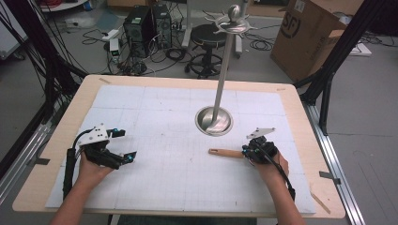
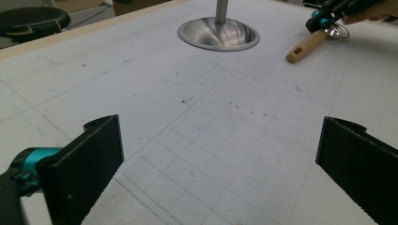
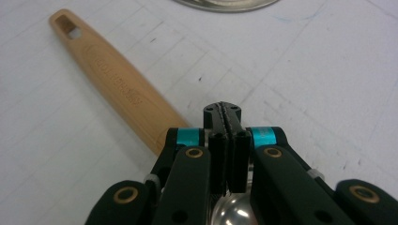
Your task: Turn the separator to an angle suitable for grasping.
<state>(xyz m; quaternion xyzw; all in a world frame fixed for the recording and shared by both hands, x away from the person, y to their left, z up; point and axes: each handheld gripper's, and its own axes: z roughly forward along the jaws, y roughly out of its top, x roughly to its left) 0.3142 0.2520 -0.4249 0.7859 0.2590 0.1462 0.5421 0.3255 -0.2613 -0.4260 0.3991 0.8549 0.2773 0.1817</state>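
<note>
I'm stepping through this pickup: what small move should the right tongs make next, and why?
Probably lift slightly to test the hold. The right tongs are shut over the neck of the wooden-handled utensil, which lies flat. Whether they actually pinch it is unclear.

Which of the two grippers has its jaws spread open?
The left gripper: its jaws stand wide apart over bare mat, while the right gripper has its jaws pressed together beside the wooden-handled utensil.
</note>
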